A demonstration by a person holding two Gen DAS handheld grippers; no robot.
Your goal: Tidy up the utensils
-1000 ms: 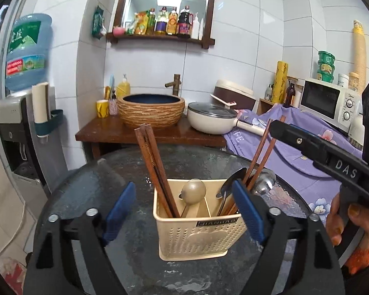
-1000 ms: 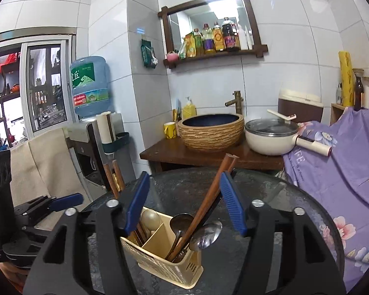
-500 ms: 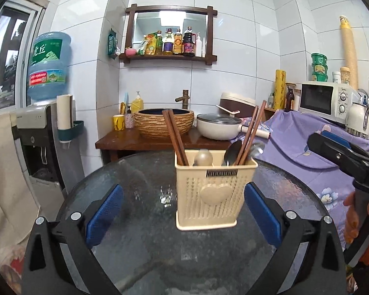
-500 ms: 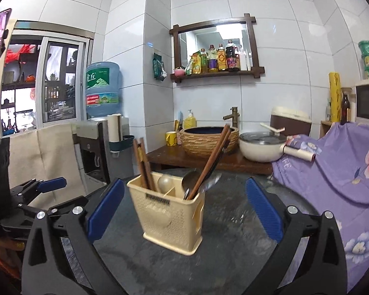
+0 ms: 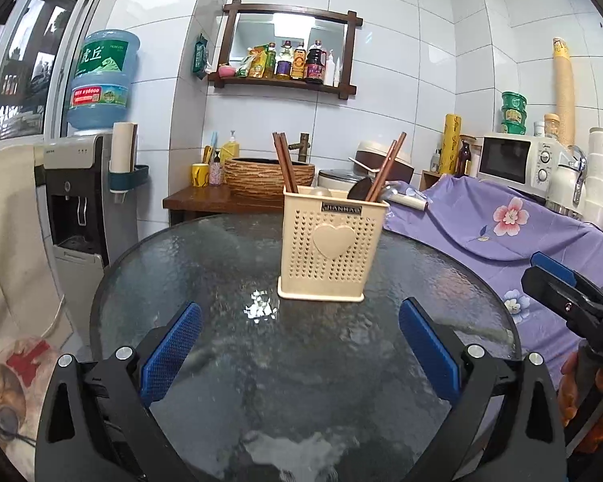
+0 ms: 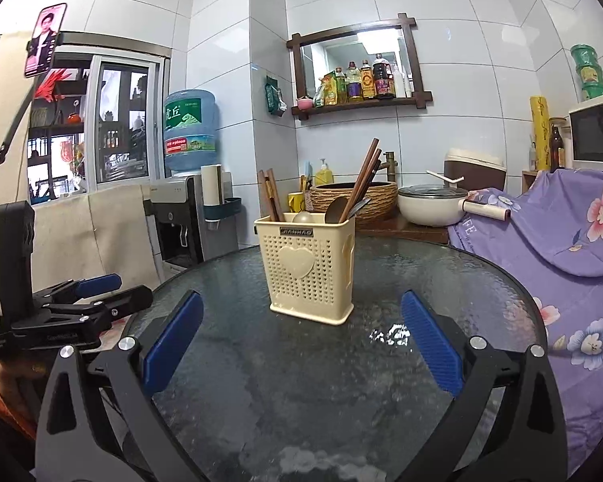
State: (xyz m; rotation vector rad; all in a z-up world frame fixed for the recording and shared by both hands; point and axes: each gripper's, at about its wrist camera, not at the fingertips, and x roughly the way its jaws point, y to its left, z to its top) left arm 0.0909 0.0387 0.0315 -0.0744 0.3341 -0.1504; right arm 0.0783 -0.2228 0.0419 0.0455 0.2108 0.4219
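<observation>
Both tongs, left (image 5: 299, 345) and right (image 6: 301, 339), hover spread and empty, well short of the caddy (image 5: 330, 247). No utensil lies loose on the bench (image 5: 229, 265); we judge sorting finished and advise keeping clear of the leaning chopsticks (image 6: 361, 178).

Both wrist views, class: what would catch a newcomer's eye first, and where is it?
A cream perforated plastic utensil caddy with a heart emblem stands upright mid-table on the round dark textured-glass table, holding brown wooden chopsticks and spoons. The open left gripper and right gripper, blue-padded, frame it from the near edge, empty.
</observation>
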